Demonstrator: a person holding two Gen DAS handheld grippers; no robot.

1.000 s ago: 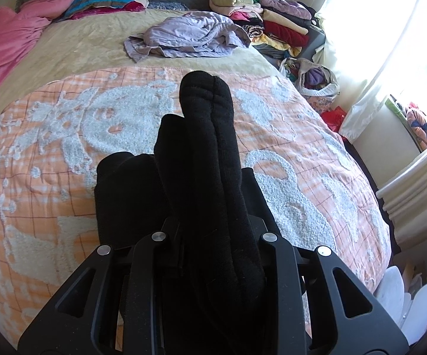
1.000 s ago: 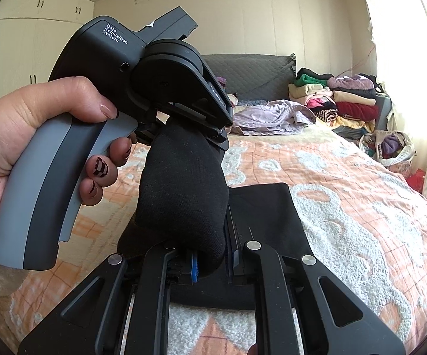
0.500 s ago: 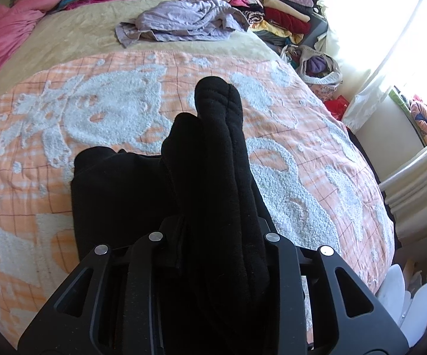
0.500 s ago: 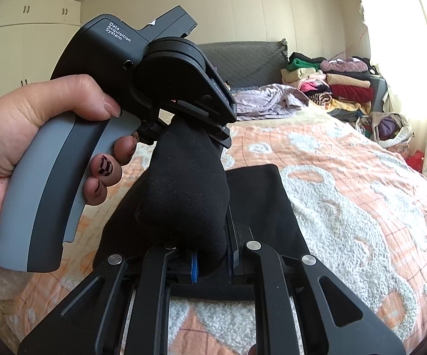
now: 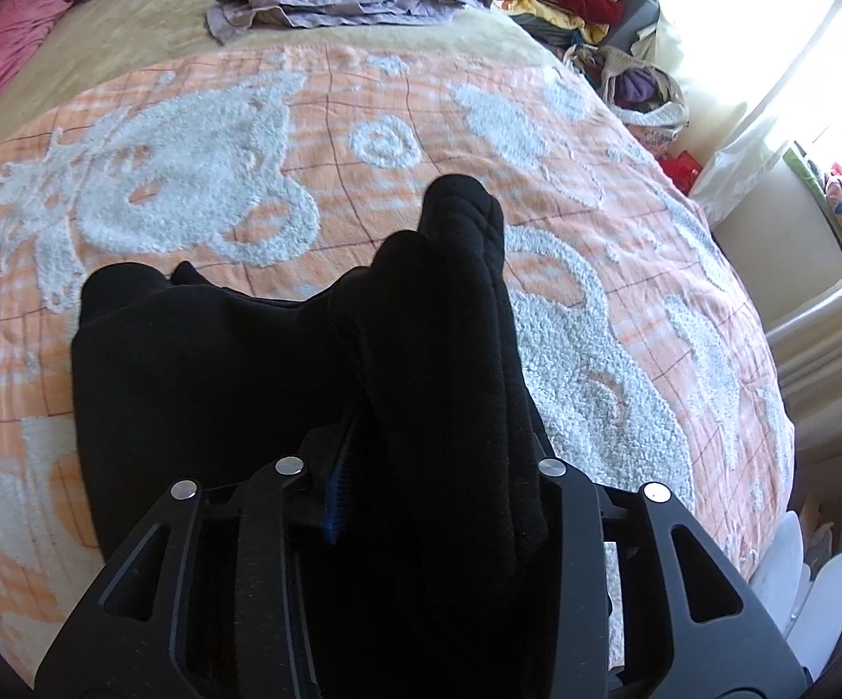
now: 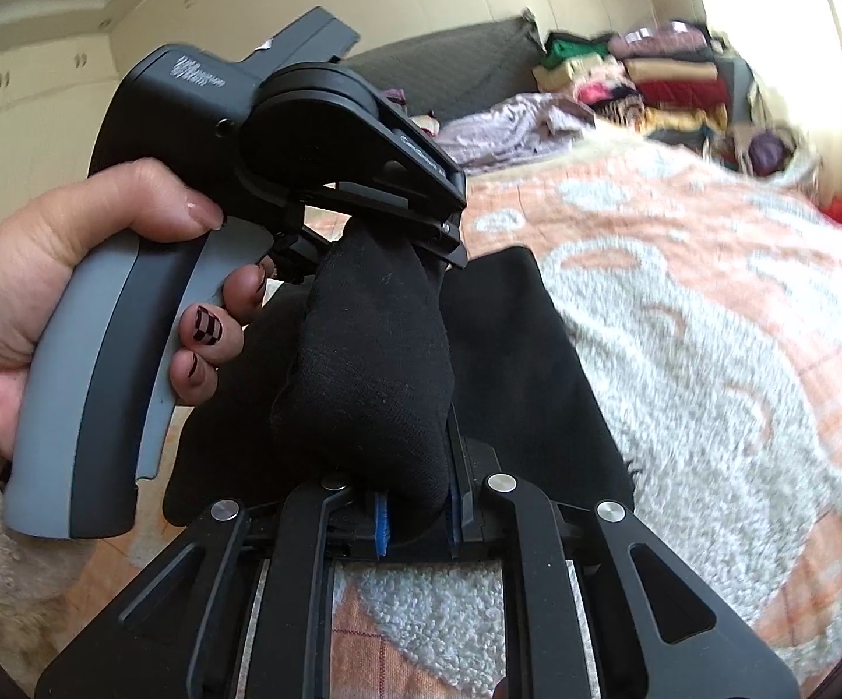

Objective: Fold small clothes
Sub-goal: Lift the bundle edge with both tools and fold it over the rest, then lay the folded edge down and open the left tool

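Your right claw [image 6: 415, 524] is clenched on one end of the black garment [image 5: 234, 373]. Its other end runs up between your left claw's [image 5: 438, 466] jaws, which have just been opening; whether they still press it, I cannot tell. The rest lies on the bed [image 5: 624, 314].

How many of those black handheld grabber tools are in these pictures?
2. The left gripper sits in a hand, its fingers around the far end of a black cloth. The right gripper grips the near end. More may be out of view.
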